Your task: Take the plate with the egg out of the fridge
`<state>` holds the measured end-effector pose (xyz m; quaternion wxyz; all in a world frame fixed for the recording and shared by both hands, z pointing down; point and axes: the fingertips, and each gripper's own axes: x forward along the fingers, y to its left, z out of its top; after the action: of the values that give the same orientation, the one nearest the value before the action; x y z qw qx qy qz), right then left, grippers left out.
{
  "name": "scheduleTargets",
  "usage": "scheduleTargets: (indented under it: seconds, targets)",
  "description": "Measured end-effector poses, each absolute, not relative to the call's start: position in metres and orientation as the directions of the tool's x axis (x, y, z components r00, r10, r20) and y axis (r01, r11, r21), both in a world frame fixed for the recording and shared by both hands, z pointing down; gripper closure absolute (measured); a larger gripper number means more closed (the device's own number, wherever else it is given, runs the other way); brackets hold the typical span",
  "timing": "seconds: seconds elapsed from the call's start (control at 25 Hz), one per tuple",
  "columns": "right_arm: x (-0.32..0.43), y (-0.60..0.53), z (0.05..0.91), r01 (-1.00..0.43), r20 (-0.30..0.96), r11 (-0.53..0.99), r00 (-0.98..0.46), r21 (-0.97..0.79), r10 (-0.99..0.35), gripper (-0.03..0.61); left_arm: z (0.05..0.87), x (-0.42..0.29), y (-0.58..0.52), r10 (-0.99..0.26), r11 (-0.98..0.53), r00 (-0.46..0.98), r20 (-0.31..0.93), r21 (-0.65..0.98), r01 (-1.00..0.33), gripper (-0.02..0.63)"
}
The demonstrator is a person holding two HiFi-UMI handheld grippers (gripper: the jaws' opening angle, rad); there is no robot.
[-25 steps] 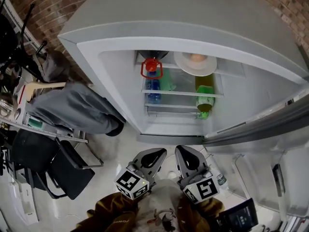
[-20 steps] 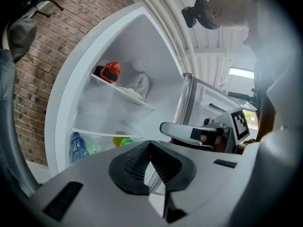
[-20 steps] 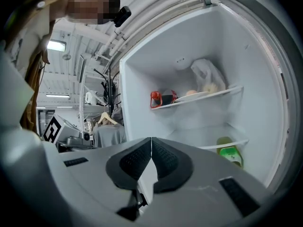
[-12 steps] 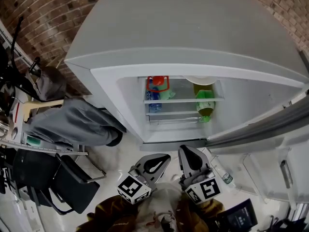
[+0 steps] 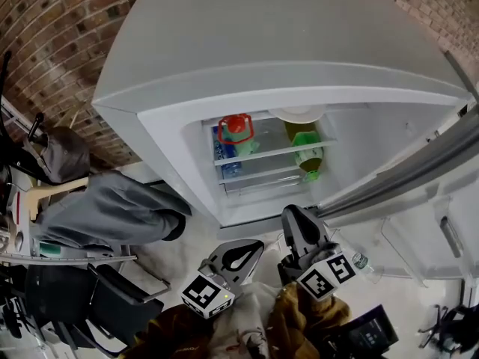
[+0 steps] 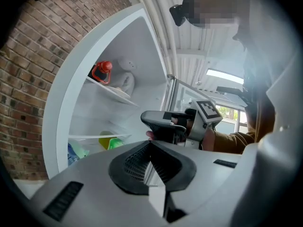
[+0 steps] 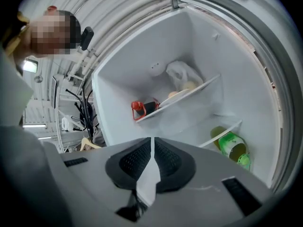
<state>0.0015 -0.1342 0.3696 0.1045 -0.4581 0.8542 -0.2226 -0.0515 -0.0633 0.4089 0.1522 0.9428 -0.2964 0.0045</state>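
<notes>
Left gripper (image 5: 236,254): jaws together, empty | right gripper (image 5: 300,229): jaws together, empty | both held short of the open fridge (image 5: 284,28), judged poised before the reach | upper shelf (image 7: 208,82): plate with the egg (image 7: 175,94) toward right end, red-capped bottle (image 5: 235,129) toward left end | lower shelf: green bottle (image 5: 307,154) under plate.

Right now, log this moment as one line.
fridge: door open | plate with egg: inside, untouched | left tool: shut, empty | right tool: shut, empty
</notes>
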Motion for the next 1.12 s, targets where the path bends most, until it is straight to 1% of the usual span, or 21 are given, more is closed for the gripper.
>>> scheduleTargets:
  seconds: [0.2,0.4,0.48,0.68,0.84,1.12]
  targets:
    - [0.004,-0.147,0.36,-0.701,-0.014,0.485,-0.562,-0.523,-0.827,0.571,0.401,-0.045,-0.073,-0.544,-0.794,0.834,0.093,0.267,-0.547,0.606]
    - [0.001,-0.16,0.355,-0.622,-0.06,0.478,-0.569,-0.62,-0.82,0.569,0.395,-0.043,-0.082,-0.546,-0.797,0.833,0.091,0.249,-0.55,0.606]
    - [0.002,-0.164,0.352,-0.611,-0.079,0.482,-0.566,-0.628,-0.821,0.569,0.395,-0.041,-0.083,-0.541,-0.801,0.836,0.091,0.249,-0.545,0.606]
    - [0.01,-0.175,0.343,-0.568,-0.129,0.48,-0.548,-0.668,-0.827,0.525,0.396,-0.037,-0.085,-0.529,-0.808,0.843,0.095,0.247,-0.535,0.606]
    - [0.017,-0.189,0.334,-0.517,-0.165,0.47,-0.529,-0.715,-0.833,0.517,0.394,-0.036,-0.086,-0.528,-0.811,0.845,0.089,0.245,-0.532,0.606]
    - [0.024,-0.207,0.331,-0.433,-0.185,0.431,-0.502,-0.792,-0.845,0.489,0.395,-0.038,-0.088,-0.536,-0.805,0.839,0.09,0.244,-0.54,0.606]
